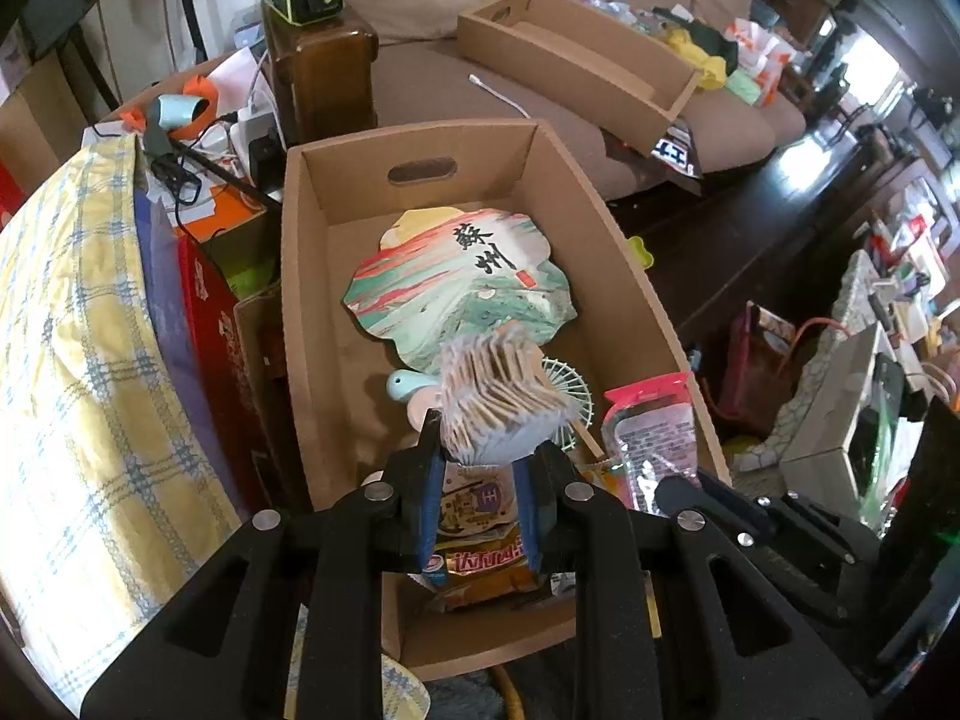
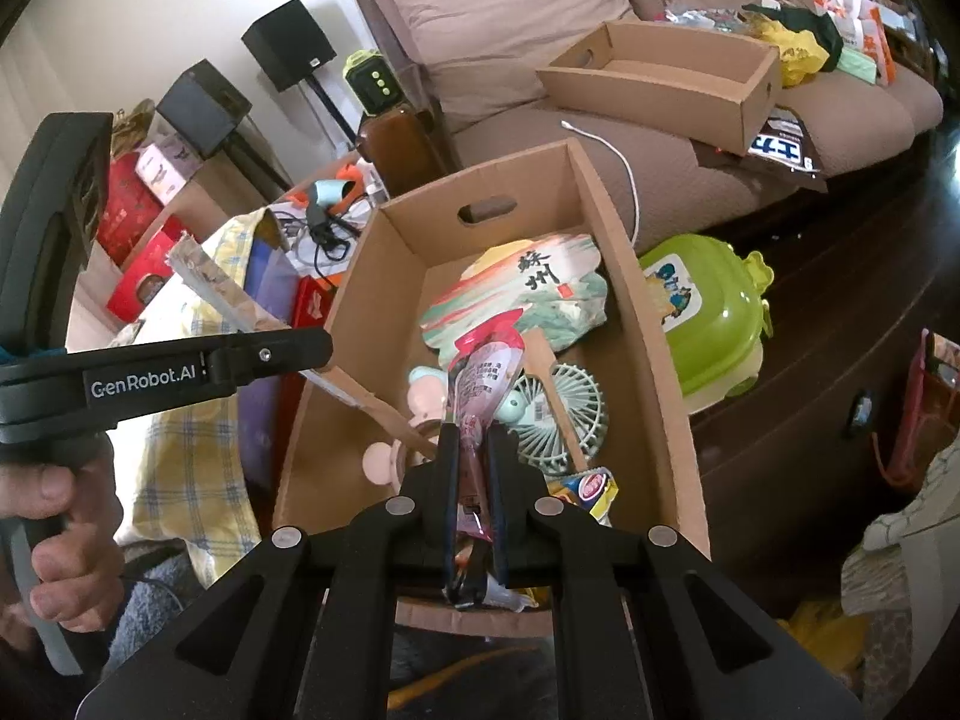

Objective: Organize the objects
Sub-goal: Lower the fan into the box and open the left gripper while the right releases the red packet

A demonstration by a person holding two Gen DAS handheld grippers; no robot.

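The sofa (image 2: 540,36) fills the upper part of the right wrist view, with a shallow cardboard tray (image 2: 672,81) lying on its seat. Below it, at frame centre, stands the open cardboard box (image 2: 654,324). Inside the box, toward the far end, lies the painted flat fan (image 1: 456,282); nearer the camera rest a small electric fan (image 2: 558,414), a pink round item that is partly hidden, and snack packets (image 1: 480,564) at the near end.

The left gripper (image 1: 480,450), lower centre of its view, is clamped on a folded paper fan (image 1: 498,396) held above the box contents. The right gripper (image 2: 474,450) pinches a pink pouch (image 2: 480,372) at its lower end, also over the box interior.

Risk assessment:
- Both grippers sit close together over the box. Simultaneous lowering may cause a collision.
- The pouch is held by one end only and may swing or slip.
- The folded fan may land on the electric fan and tilt rather than lie flat.
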